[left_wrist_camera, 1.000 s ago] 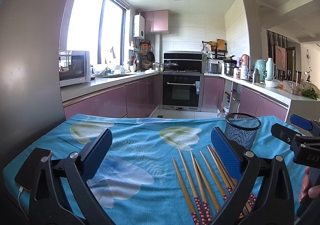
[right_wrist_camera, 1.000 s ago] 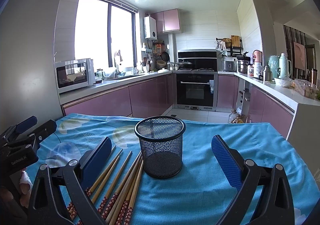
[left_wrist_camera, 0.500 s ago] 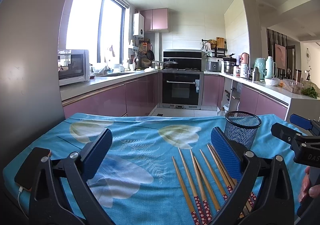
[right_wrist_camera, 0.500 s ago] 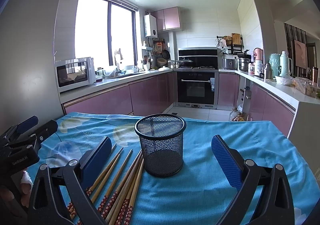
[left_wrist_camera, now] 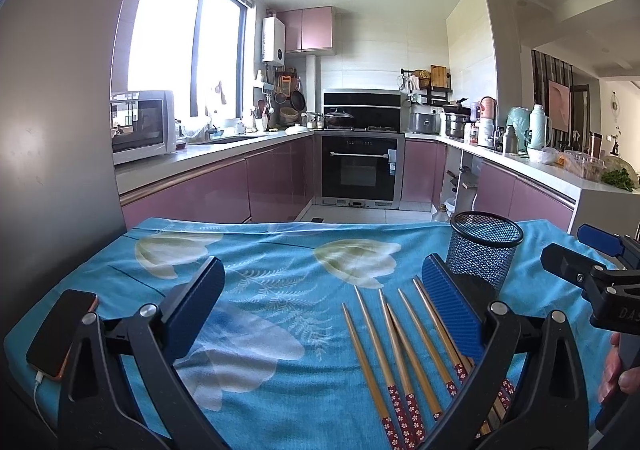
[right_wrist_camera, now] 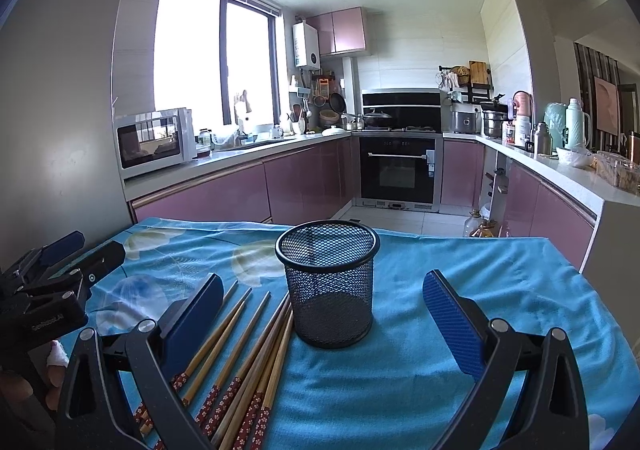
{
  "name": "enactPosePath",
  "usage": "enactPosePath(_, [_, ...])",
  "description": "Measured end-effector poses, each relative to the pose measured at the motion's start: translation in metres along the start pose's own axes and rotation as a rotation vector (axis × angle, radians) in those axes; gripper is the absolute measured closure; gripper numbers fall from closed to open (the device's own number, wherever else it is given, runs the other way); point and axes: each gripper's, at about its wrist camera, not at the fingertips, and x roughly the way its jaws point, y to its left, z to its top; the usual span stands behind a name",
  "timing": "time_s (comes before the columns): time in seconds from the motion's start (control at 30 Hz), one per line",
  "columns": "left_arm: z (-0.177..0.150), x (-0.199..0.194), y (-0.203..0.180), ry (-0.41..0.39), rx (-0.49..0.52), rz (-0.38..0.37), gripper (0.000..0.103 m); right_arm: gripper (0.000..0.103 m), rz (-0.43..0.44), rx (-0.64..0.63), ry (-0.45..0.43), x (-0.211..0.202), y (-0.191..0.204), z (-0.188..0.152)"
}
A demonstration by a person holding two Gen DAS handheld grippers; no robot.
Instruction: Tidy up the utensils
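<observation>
- I see a phone (left_wrist_camera: 60, 334) plugged in at the surface's left edge.
- A white microwave (right_wrist_camera: 154, 141) sits on the kitchen counter.
- A black oven (right_wrist_camera: 400, 169) stands at the far wall.

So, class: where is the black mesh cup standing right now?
In the right wrist view the mesh cup stands upright on the blue tablecloth, centred ahead of the open right claw, with the chopsticks lying on its left.

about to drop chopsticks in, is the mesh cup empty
Empty: the mesh cup stands upright, bare bottom visible; the chopsticks lie beside it.
</observation>
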Motion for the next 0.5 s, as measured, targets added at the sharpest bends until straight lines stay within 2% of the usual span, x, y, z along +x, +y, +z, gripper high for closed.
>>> enactPosePath(0.23, [-0.002,0.008,-0.001,0.056,0.012,-0.017,0.006,0.006,0.026,-0.01,0.064,0.009,0.001,-0.002])
enactPosePath(0.4, [-0.005,0.022,0.002,0.137,0.036,-0.026,0.006,0.006,0.068,-0.033,0.195,0.028,0.005,-0.01])
enactPosePath(0.5, [-0.01,0.034,0.003,0.207,0.06,-0.051,0.006,0.016,0.081,-0.061,0.293,0.043,0.009,-0.019])
